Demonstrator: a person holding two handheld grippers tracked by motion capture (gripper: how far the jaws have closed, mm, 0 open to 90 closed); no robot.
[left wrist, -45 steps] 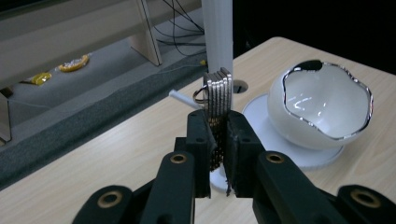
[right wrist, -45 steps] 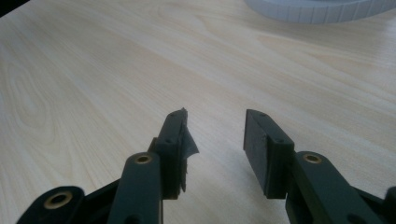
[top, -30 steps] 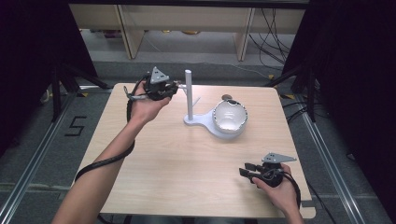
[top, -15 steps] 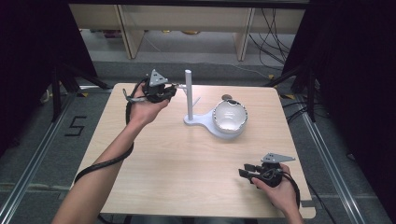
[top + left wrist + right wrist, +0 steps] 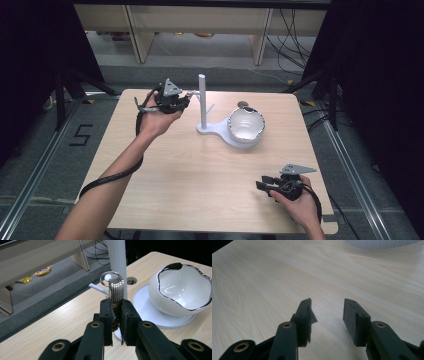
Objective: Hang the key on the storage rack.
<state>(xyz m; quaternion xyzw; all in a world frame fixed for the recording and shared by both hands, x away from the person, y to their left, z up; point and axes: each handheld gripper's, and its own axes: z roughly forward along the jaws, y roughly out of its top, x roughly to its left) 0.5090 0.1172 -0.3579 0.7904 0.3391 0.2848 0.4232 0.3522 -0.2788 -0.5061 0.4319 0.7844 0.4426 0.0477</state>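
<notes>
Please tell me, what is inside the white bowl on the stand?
Nothing that shows: the white bowl has a bare glossy interior in the left gripper view. Its near wall hides the lowest part of the inside, so something small lying there cannot be excluded. It sits on the stand's round base.

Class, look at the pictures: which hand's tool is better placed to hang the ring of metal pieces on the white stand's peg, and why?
Left. The left tool already grips the ring of metal pieces close to the stand. The right tool is open, empty and at the table's near edge.
</notes>
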